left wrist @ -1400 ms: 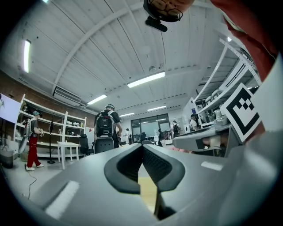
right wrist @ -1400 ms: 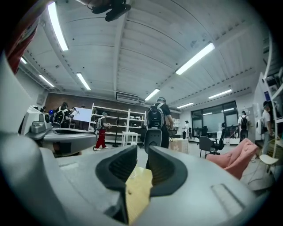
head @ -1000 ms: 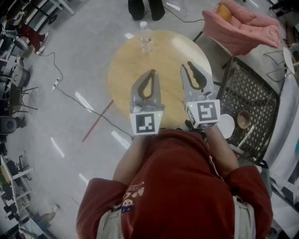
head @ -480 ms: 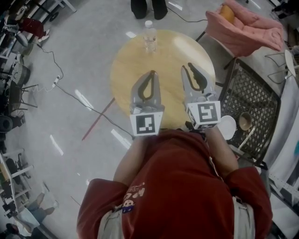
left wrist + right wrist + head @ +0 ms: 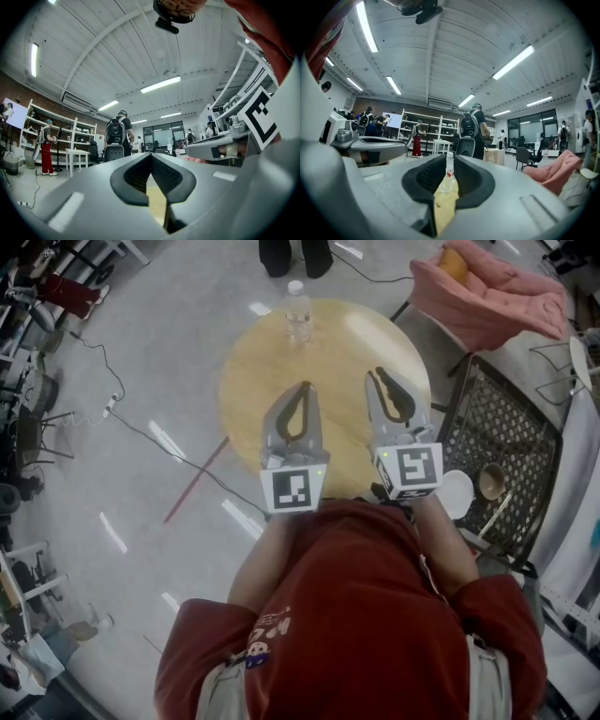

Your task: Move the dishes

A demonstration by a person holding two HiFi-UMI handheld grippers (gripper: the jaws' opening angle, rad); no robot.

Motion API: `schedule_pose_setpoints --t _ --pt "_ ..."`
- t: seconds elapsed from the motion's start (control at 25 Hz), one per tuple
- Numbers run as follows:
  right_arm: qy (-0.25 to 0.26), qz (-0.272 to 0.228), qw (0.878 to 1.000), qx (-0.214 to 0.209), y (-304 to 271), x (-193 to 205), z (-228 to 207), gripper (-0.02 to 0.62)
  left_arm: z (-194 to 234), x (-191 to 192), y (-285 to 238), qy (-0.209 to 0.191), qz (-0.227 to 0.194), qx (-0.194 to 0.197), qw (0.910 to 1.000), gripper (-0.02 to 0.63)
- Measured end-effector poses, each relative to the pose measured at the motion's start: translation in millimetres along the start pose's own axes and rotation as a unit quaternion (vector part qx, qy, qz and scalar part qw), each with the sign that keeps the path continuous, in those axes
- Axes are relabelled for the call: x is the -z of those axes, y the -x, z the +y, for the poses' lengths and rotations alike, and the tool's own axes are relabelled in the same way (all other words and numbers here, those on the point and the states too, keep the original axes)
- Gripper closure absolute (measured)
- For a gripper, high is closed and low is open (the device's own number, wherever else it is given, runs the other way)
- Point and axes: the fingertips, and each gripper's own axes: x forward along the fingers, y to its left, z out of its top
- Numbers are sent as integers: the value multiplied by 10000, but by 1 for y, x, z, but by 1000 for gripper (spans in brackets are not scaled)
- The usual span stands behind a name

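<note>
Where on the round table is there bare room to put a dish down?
The round table is bare except for the water bottle at its far edge; the middle and left side are free. The black mesh rack to its right is crowded at the near corner, with a white plate and brown bowl.

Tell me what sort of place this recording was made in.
Probably a large open lab or workshop: white shelving racks, office chairs and long ceiling strip lights over a wide floor.
</note>
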Motion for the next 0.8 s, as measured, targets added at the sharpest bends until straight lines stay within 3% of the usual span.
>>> schedule_pose_setpoints --t 0.8 --pt "-16 -127 9998 -178 0 -9 8 594 -2 -5 -5 -15 -33 115 9999 600"
